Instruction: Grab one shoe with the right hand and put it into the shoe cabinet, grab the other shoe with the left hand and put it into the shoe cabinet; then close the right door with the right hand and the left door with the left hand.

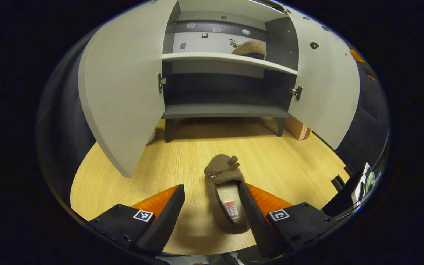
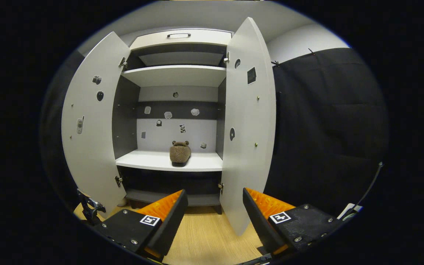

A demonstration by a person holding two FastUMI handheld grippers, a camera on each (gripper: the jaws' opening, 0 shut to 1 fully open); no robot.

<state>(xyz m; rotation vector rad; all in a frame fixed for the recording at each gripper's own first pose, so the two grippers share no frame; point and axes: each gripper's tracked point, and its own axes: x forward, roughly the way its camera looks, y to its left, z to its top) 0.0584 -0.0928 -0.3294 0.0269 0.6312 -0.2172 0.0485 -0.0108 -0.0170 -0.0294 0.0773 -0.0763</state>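
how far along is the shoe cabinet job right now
Done: one fuzzy brown slipper sits on the white middle shelf. In hand: the left gripper hovers with open jaws around the second brown slipper on the wooden floor. Left: shelving it, then closing the grey right door and grey left door.

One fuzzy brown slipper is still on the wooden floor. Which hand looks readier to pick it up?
The left. The left gripper hangs open right over the fuzzy brown slipper on the floor, one finger at its opening. The right gripper faces the white cabinet, where the other slipper sits shelved.
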